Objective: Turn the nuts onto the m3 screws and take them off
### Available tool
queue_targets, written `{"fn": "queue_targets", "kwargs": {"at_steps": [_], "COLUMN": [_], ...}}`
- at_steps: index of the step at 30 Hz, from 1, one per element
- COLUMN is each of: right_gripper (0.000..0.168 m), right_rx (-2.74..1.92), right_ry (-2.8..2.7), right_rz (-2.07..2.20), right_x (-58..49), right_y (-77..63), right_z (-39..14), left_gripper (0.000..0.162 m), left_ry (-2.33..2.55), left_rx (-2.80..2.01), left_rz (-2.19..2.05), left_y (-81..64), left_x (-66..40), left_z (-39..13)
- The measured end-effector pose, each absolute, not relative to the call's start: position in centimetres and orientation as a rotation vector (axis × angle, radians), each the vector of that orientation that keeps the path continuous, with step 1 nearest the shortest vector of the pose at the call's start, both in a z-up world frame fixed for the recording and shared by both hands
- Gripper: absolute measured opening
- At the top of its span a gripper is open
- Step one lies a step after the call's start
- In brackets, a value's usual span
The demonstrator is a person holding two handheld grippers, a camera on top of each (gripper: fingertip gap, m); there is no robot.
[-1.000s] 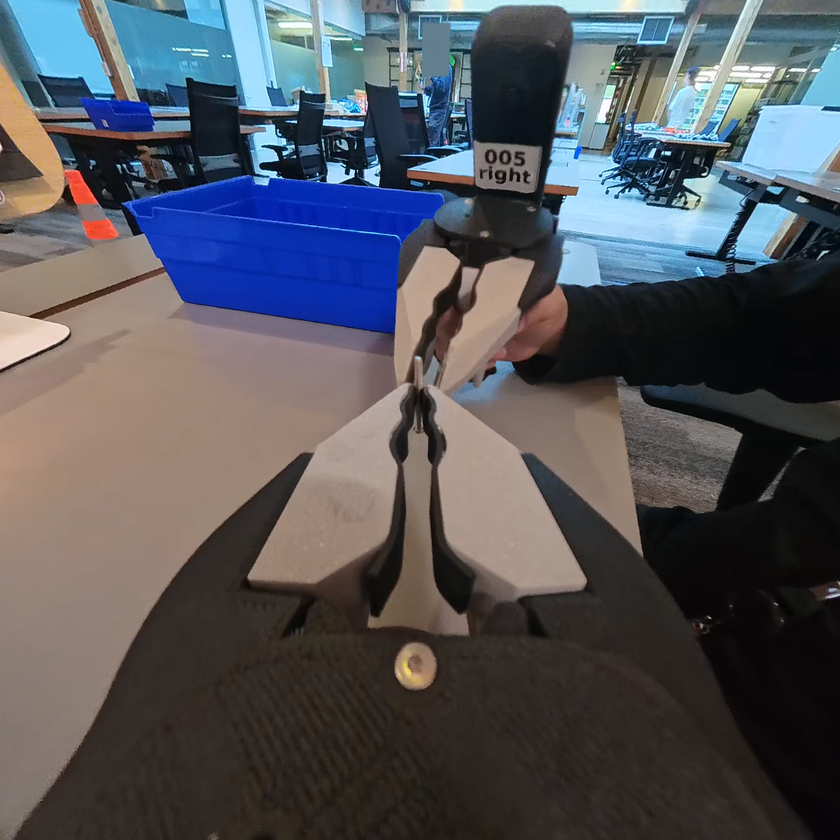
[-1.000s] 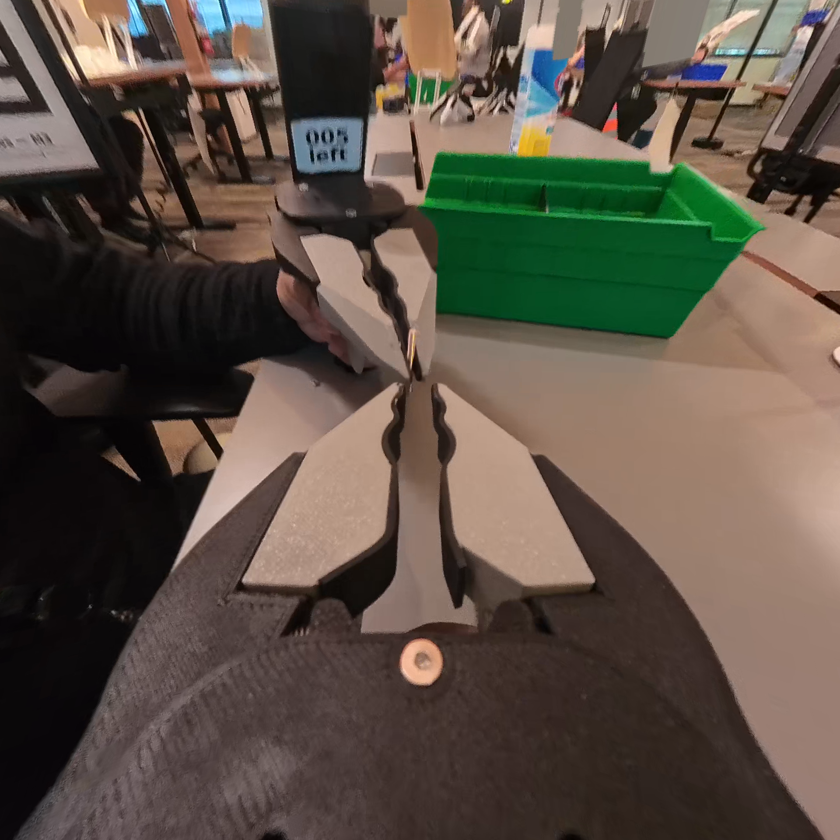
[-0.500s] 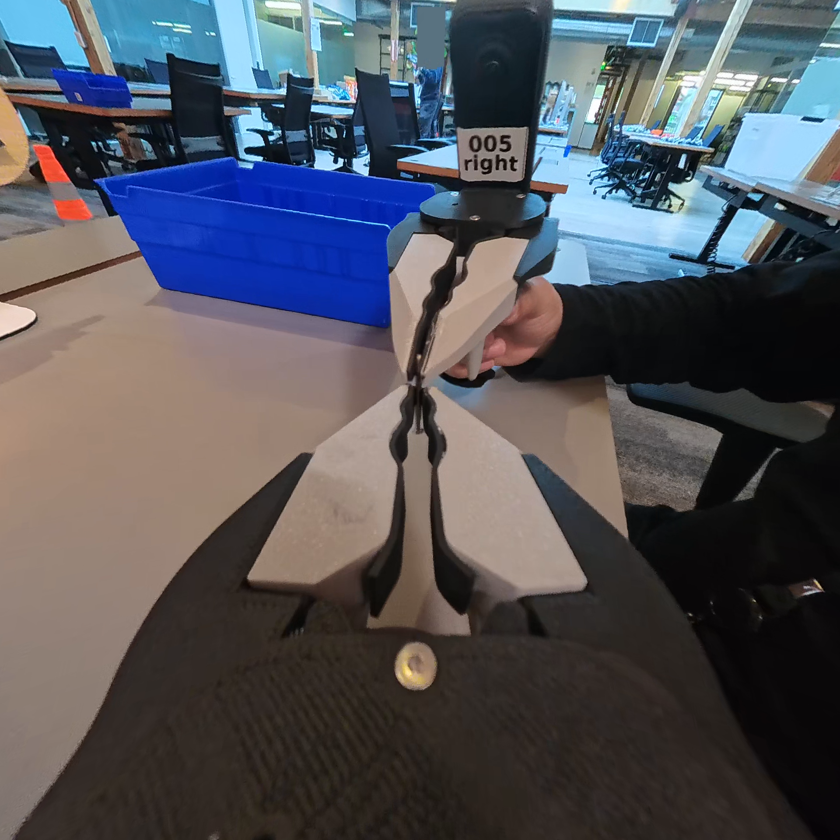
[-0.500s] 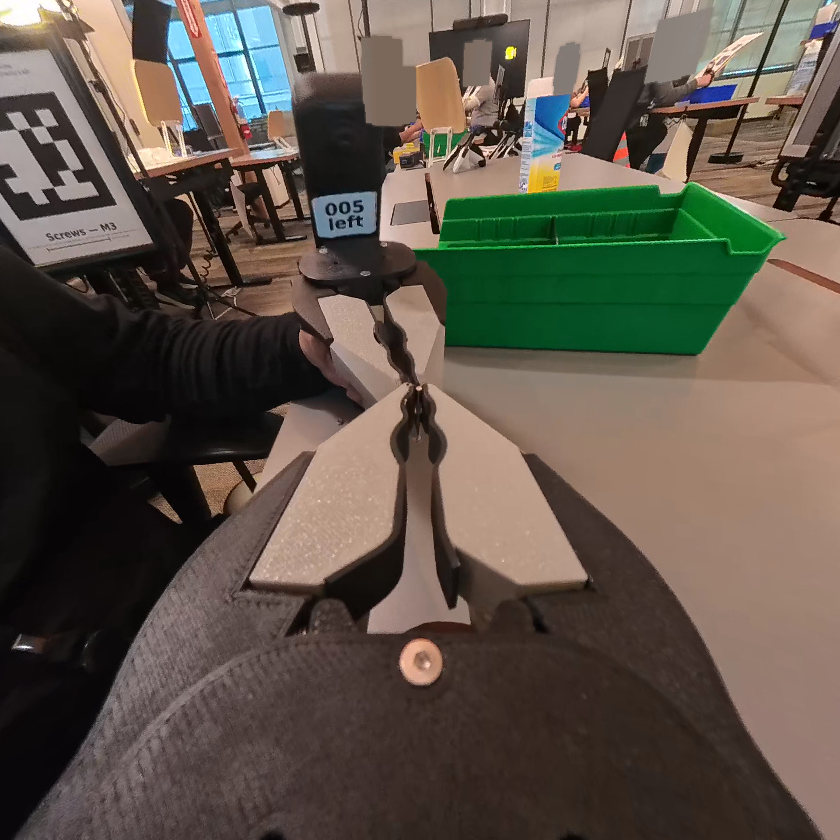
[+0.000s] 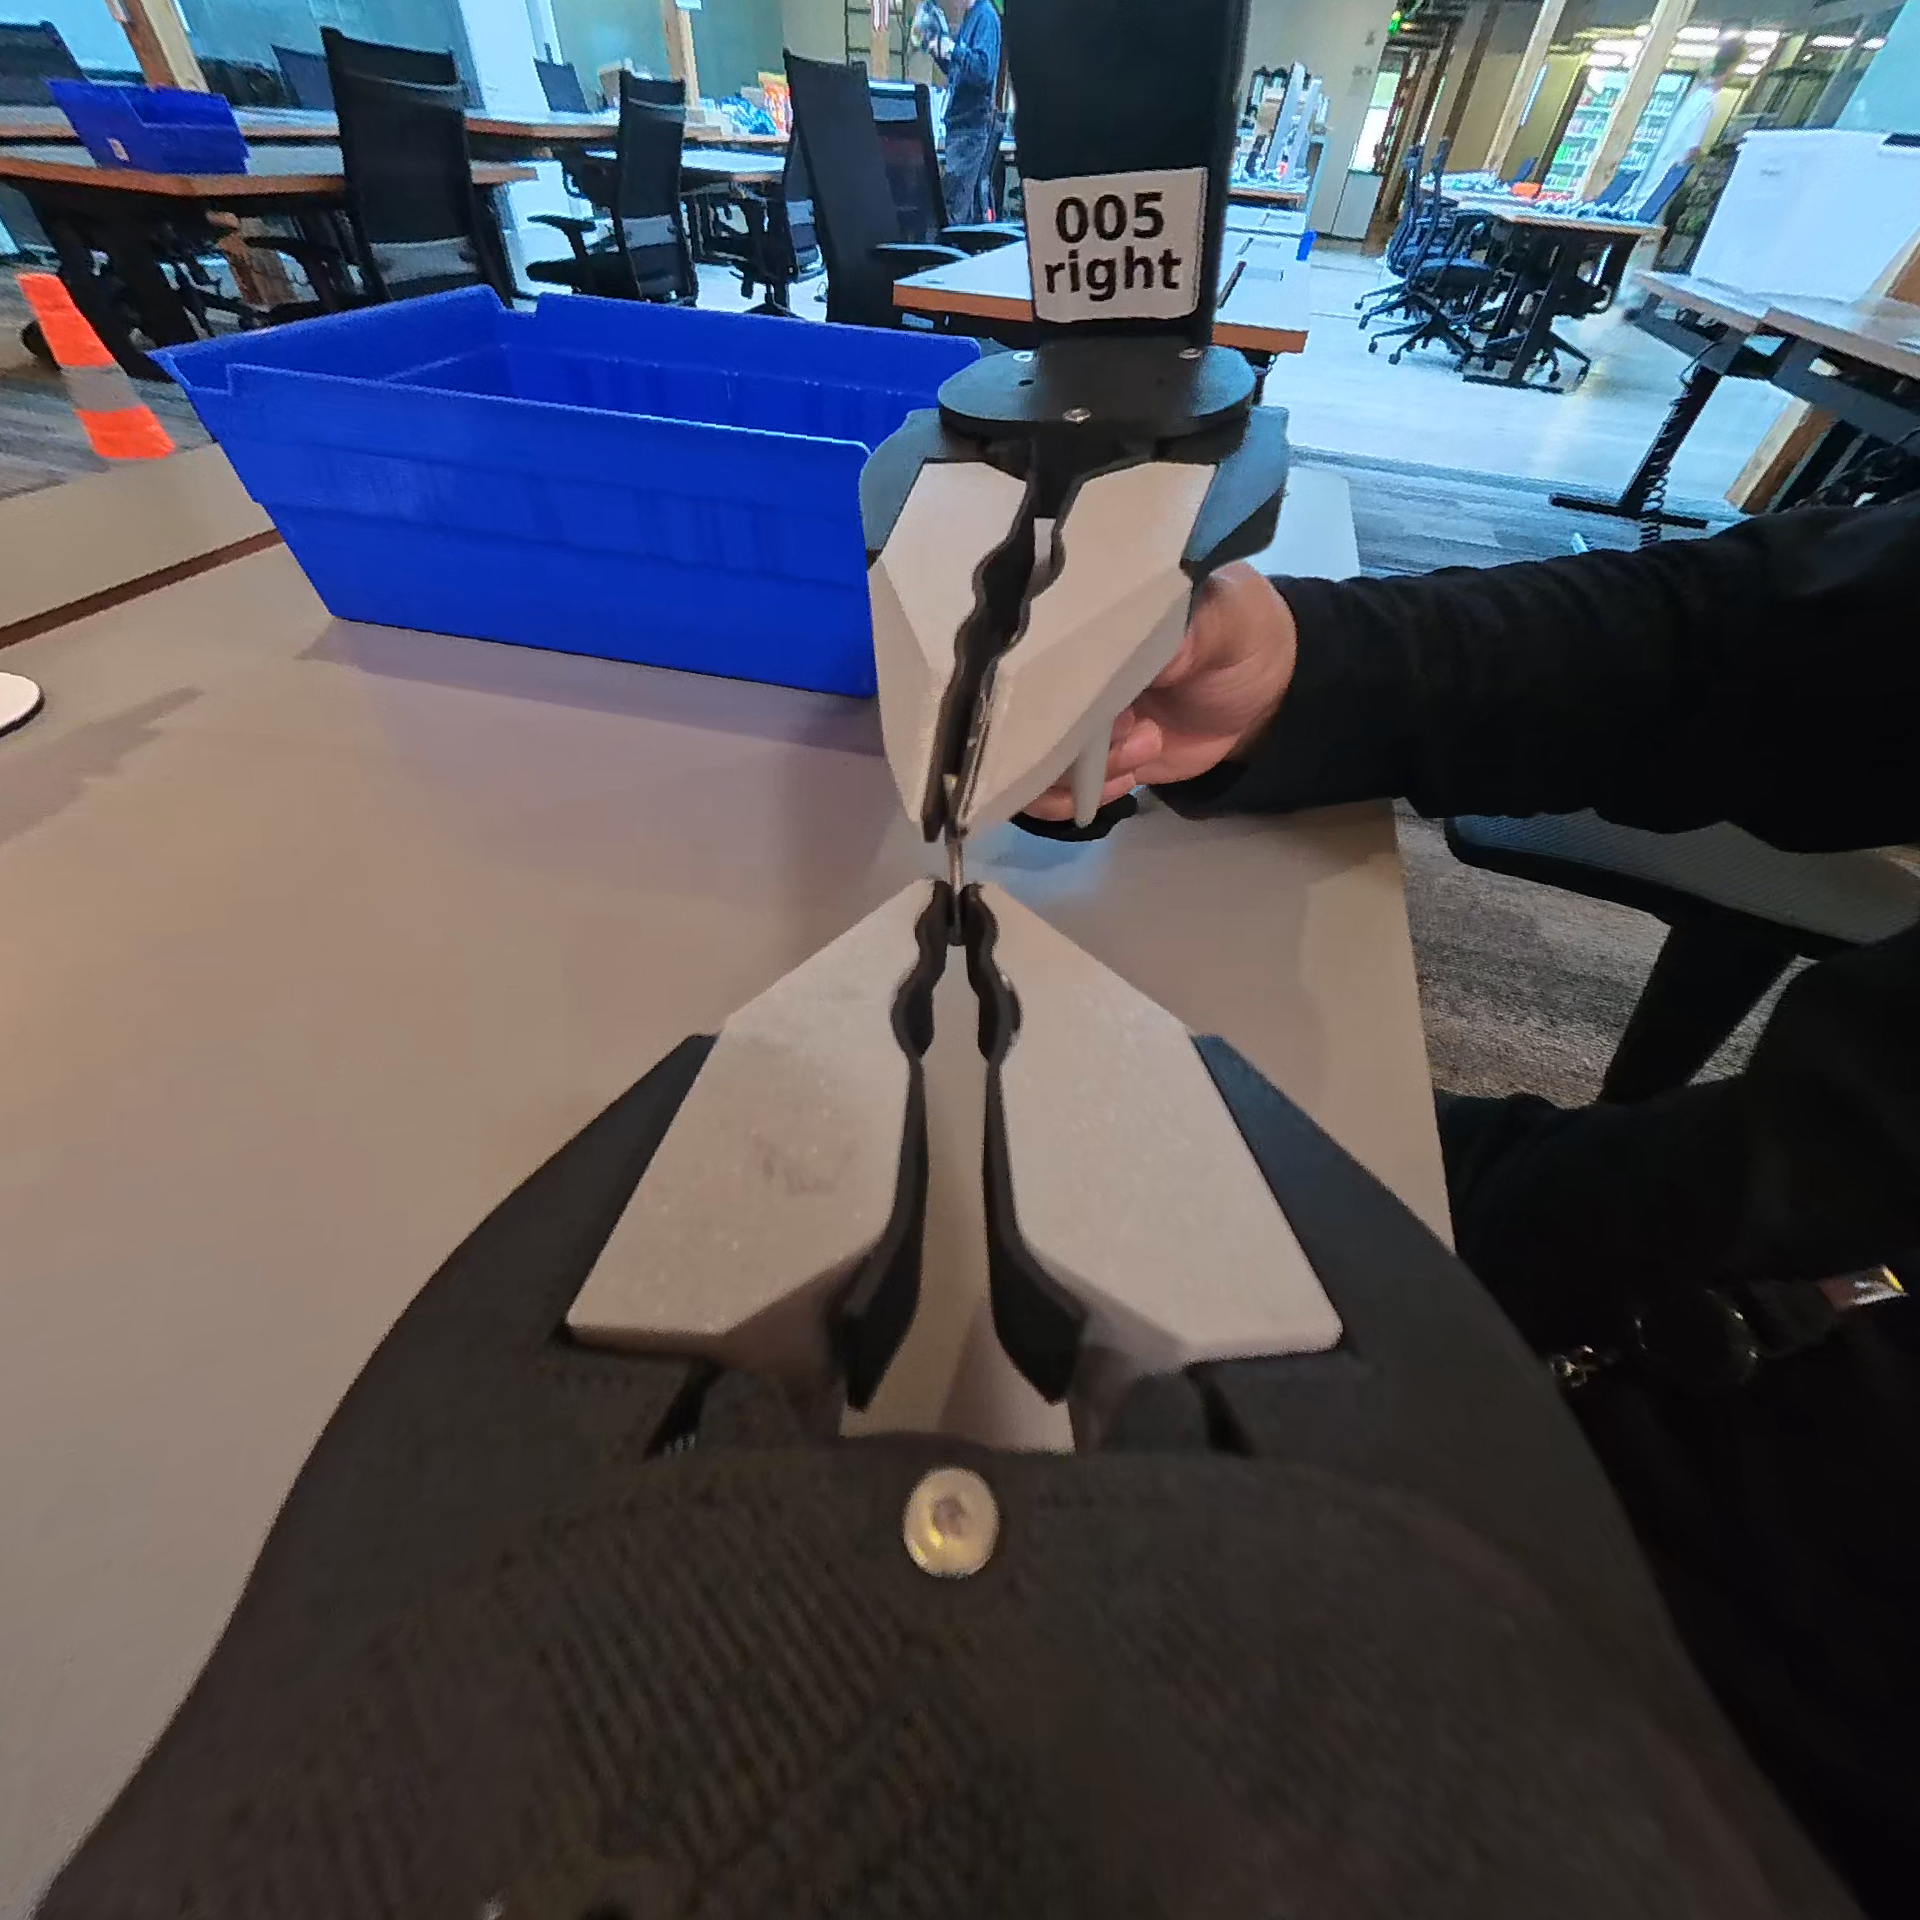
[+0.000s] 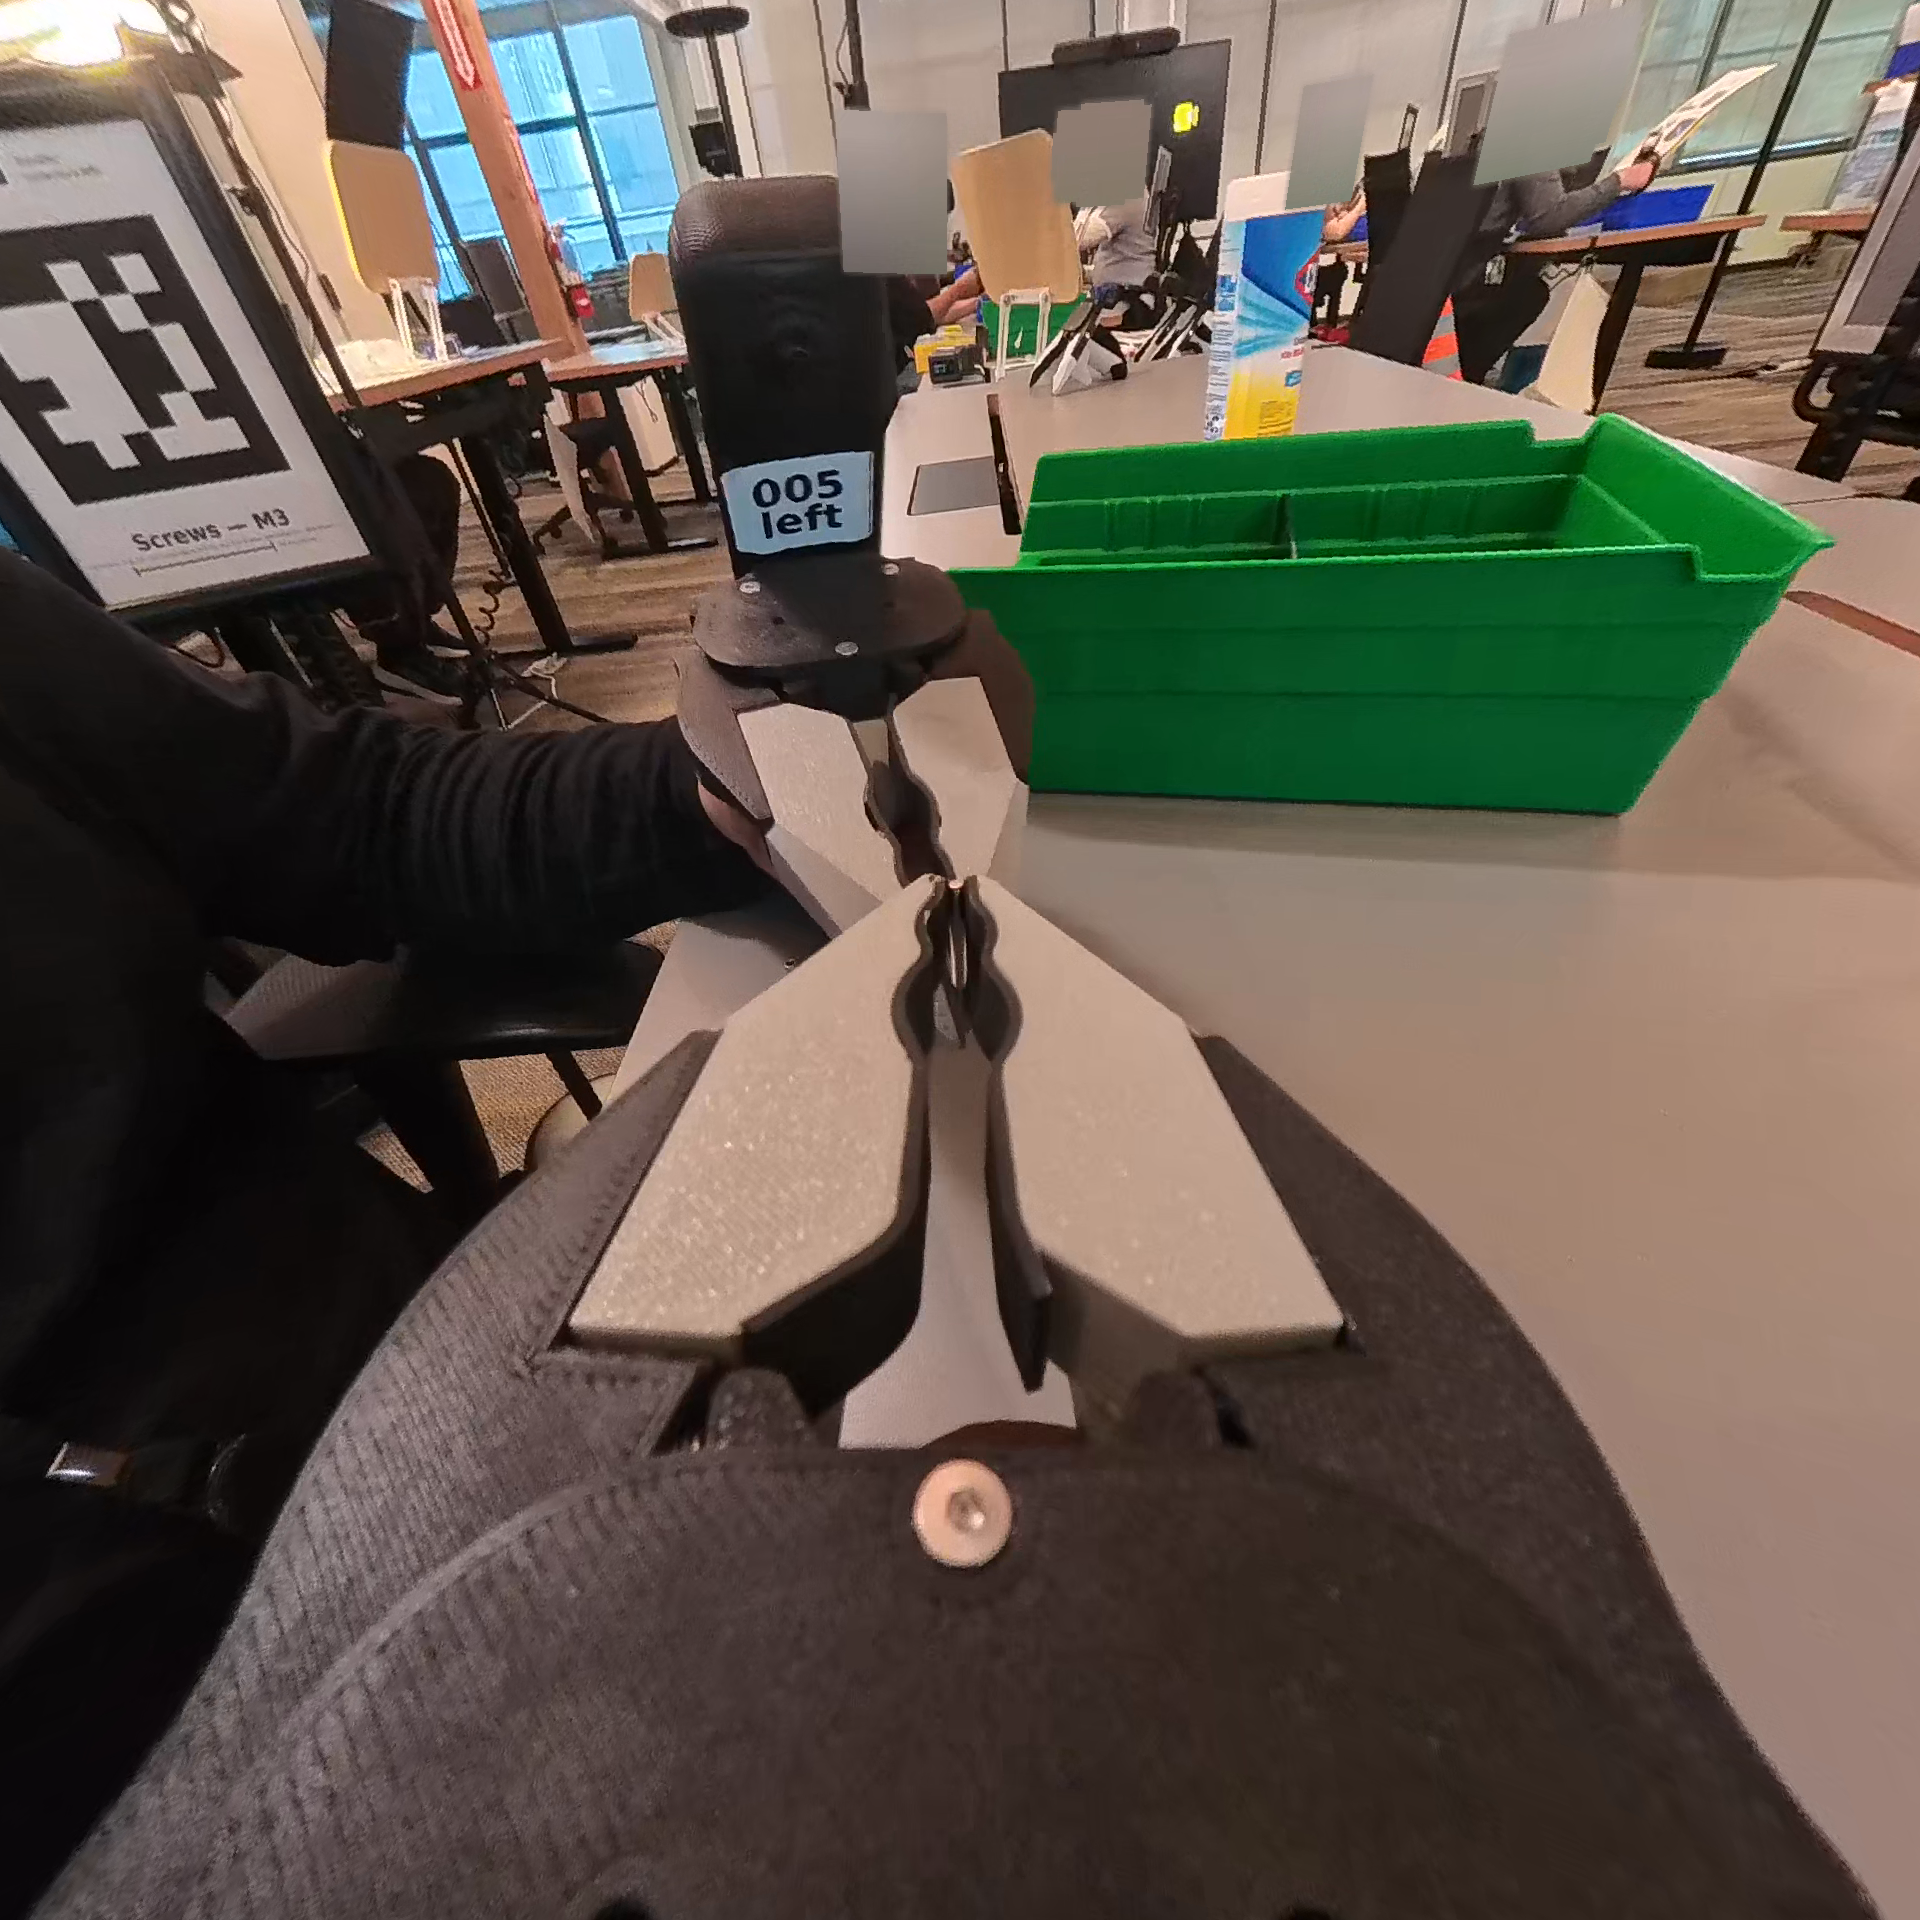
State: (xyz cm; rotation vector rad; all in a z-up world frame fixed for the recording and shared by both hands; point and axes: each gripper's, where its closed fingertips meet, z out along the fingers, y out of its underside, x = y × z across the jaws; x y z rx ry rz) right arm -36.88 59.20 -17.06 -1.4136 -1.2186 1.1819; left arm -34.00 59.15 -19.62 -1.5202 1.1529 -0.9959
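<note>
My left gripper (image 5: 951, 904) is shut on the near end of a thin metal screw (image 5: 953, 864), held above the grey table (image 5: 416, 935). My right gripper (image 5: 948, 826) faces it tip to tip and is shut on the screw's other end. In the right wrist view the screw's shaft (image 6: 952, 956) shows between the right gripper's (image 6: 954, 899) jaws, with the left gripper (image 6: 940, 868) just beyond. The nut is too small to make out.
A blue bin (image 5: 540, 520) stands on the table behind the grippers in the left wrist view. A green bin (image 6: 1351, 707) stands at the back right in the right wrist view. The table edge (image 5: 1403, 935) and the person's sleeves lie beside the grippers. My left and right fingertips are right by each other.
The right gripper was slightly open and apart from the screw a second ago. It has since shut on the screw and now meets the left gripper tip to tip.
</note>
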Motion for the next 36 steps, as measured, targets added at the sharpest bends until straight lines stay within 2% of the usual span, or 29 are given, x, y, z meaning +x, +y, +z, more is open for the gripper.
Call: {"fn": "queue_targets", "kwargs": {"at_steps": [7,10,13,16,20,23,30,36], "right_gripper": [0.0,0.013,0.012,0.01,0.017,0.012,0.014,0.01], "right_rx": [-1.415,-1.404,-1.426,-1.469,-1.537,-1.468,-1.473,-1.431], "right_ry": [-1.208,-1.178,-1.178,-1.297,-1.529,-1.603,-1.892,-1.984], "right_rz": [1.197,1.211,1.206,1.184,1.058,1.06,0.789,0.835], "right_x": [-36.8,-36.5,-36.1,-37.0,-40.1,-43.0,-46.4,-47.1], "right_y": [59.3,59.5,59.8,58.6,56.4,54.5,52.8,52.2], "right_z": [-17.0,-16.5,-16.9,-18.9,-22.8,-22.7,-26.9,-27.2], "left_gripper": [0.0,0.0,0.0,0.0,0.0,0.001,0.0,0.001], "left_ry": [1.153,1.119,1.064,1.023,0.955,0.942,0.959,0.92], "left_rx": [-1.526,-1.532,-1.543,-1.545,-1.516,-1.513,-1.555,-1.518], "left_rz": [-0.964,-0.963,-0.943,-0.898,-0.82,-0.781,-0.768,-0.881], "left_y": [59.4,59.7,60.1,59.5,58.6,58.2,57.8,57.4], "left_x": [-34.2,-35.0,-37.2,-40.1,-43.3,-44.2,-45.4,-46.5], "left_z": [-19.7,-19.4,-19.1,-18.7,-18.4,-18.5,-19.2,-18.3]}}
